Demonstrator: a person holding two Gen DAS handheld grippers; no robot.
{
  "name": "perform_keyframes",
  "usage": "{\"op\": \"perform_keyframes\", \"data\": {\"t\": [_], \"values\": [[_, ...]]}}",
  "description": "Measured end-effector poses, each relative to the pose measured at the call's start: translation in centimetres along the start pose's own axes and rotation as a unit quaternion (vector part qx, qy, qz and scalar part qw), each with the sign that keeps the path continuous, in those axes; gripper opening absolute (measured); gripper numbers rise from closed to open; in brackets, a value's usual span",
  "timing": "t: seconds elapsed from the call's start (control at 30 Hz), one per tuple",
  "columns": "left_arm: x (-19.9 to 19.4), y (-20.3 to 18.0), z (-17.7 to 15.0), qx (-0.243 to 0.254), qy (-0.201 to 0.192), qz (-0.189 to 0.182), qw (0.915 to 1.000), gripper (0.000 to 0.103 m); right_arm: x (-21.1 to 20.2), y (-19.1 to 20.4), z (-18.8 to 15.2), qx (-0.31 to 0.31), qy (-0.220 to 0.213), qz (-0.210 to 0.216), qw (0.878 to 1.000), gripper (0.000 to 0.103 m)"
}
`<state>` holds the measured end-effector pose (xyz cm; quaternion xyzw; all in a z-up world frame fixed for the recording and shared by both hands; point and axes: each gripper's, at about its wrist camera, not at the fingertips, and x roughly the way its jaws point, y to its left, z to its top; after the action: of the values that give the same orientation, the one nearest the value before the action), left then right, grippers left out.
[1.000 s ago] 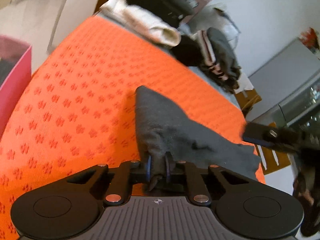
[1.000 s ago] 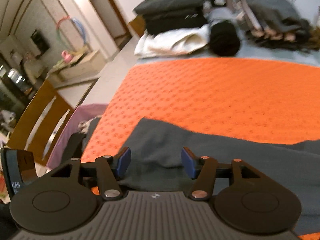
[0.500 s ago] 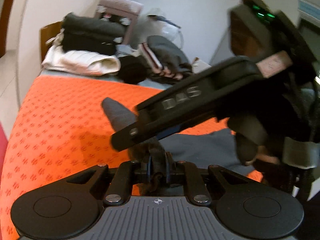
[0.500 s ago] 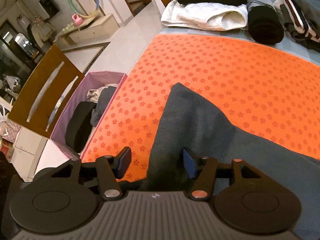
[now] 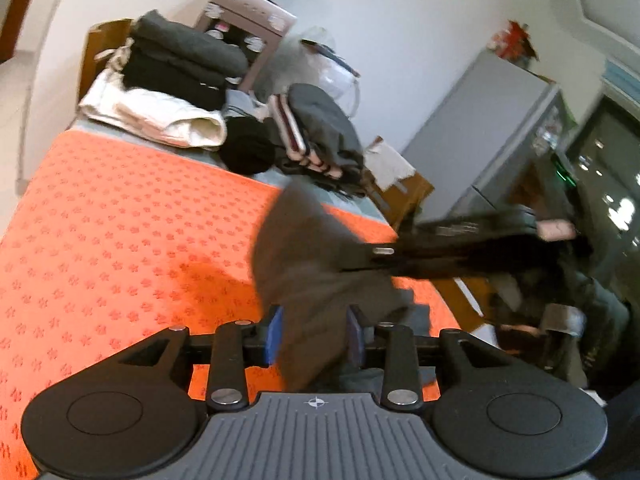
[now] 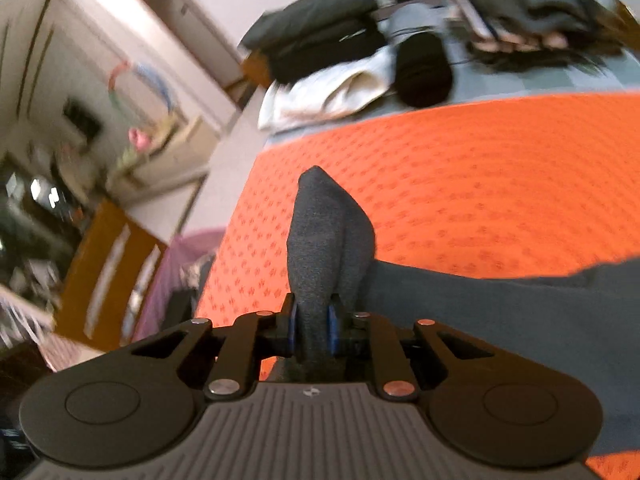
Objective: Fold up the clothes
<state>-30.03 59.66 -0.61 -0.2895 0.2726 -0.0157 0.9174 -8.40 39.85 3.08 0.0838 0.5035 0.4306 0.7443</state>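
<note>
Orange flower-print desk cover (image 6: 480,184) below: the right tool (image 6: 312,330) has just closed and clamps a bunched corner of the dark grey knit garment (image 6: 500,312). The left tool (image 5: 314,336) has just been opening, pads apart, cloth loosely between them. Handover mid-fold; next, lay it flat. No readable writing.
</note>
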Motion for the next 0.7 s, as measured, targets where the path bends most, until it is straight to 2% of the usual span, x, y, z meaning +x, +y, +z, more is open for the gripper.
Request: {"op": "perform_keyframes", "data": {"t": [0.17, 0.37, 0.57, 0.7], "values": [[1.4, -1.6, -0.1, -0.013, -0.003, 0.039, 0.9992, 0.039, -5.4, -6.0, 0.3, 0.071, -0.035, 0.03, 0.996, 0.017], [4.3, -5.1, -0.5, -0.018, 0.002, 0.063, 0.9979, 0.04, -9.8, -13.1, 0.5, 0.107, -0.046, 0.041, 0.992, 0.017], [8.1, -9.4, -1.7, 0.01, 0.039, 0.061, 0.9974, 0.04, -11.3, -19.9, 0.0, 0.128, -0.032, 0.057, 0.99, 0.016], [10.4, -12.3, -3.0, 0.033, 0.055, 0.057, 0.9963, 0.038, -11.4, -23.1, -0.1, 0.134, -0.019, 0.066, 0.989, 0.016]]}}
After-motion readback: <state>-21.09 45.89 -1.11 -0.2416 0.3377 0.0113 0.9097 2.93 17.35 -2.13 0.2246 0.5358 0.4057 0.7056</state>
